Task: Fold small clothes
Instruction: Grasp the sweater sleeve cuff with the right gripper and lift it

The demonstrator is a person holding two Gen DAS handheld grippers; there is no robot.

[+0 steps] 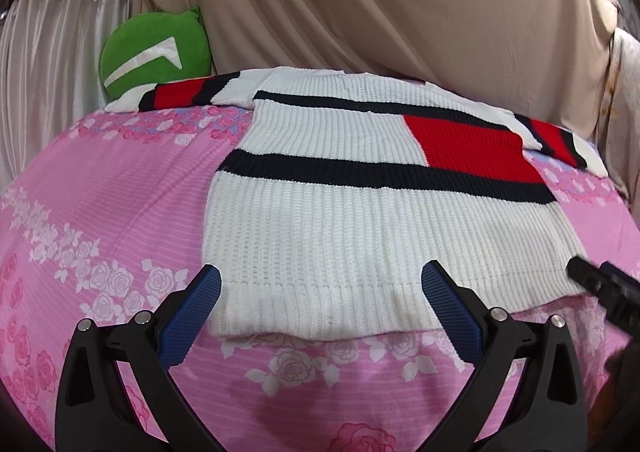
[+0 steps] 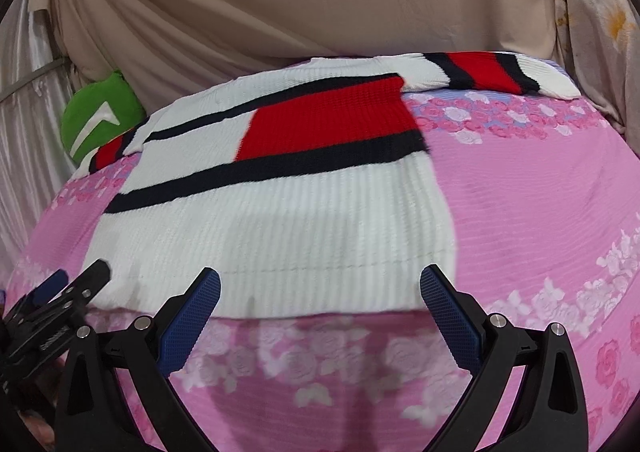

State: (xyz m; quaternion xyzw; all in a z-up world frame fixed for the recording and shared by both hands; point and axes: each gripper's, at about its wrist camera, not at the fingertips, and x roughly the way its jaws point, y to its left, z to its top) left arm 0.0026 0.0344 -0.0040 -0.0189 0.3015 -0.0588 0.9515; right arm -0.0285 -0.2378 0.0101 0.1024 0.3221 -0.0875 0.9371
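Note:
A small white knit sweater (image 1: 340, 228) with black stripes and a red block lies flat on the pink floral bed sheet (image 1: 100, 212), sleeves spread to both sides. It also shows in the right wrist view (image 2: 280, 220). My left gripper (image 1: 320, 284) is open, its blue pads either side of the sweater's hem near its left part, holding nothing. My right gripper (image 2: 320, 284) is open over the hem's right part, empty. The right gripper's tip (image 1: 600, 288) shows at the left view's right edge; the left gripper (image 2: 60, 300) shows at the right view's lower left.
A green plush cushion (image 1: 156, 52) sits at the back left by the sweater's left sleeve. Beige draped fabric (image 1: 400, 4) hangs behind the bed. A silvery curtain (image 1: 48, 52) is at the left. Pink sheet (image 2: 540, 192) lies right of the sweater.

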